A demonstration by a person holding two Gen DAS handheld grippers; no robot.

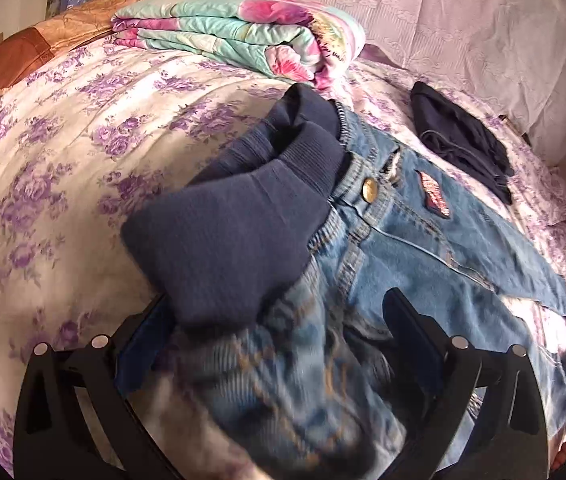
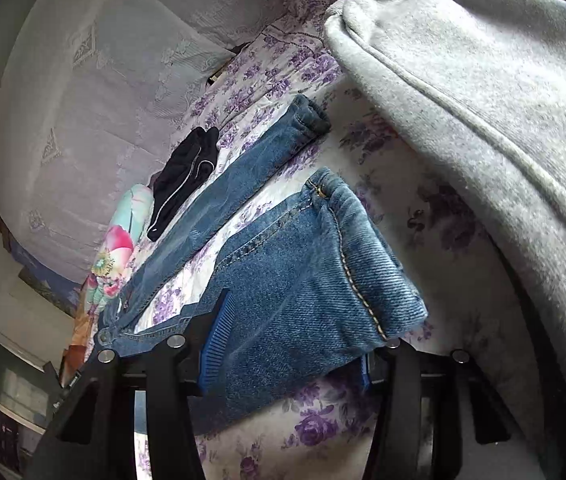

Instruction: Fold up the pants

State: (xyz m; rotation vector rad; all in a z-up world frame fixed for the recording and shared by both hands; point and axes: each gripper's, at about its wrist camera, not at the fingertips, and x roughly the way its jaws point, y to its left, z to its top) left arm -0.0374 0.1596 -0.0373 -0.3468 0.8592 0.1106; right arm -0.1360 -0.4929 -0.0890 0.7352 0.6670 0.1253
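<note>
Blue jeans (image 1: 411, 232) with a navy ribbed waistband (image 1: 243, 216) lie on the flowered bed sheet (image 1: 63, 152). My left gripper (image 1: 279, 320) is around the waist end, with denim and waistband bunched between its fingers (image 1: 415, 324); the grip itself is hidden by cloth. In the right wrist view my right gripper (image 2: 287, 332) has one leg's cuff end (image 2: 323, 272) between its blue-padded fingers (image 2: 215, 332) and holds it over the sheet. The other leg (image 2: 243, 172) lies flat, stretched toward the far side.
A folded floral quilt (image 1: 243, 36) and a brown pillow (image 1: 23, 52) lie at the head of the bed. A dark garment (image 1: 459, 140) lies beside the jeans. A grey sweatshirt (image 2: 483, 100) hangs close on the right. A lace-covered wall (image 2: 103, 100) borders the bed.
</note>
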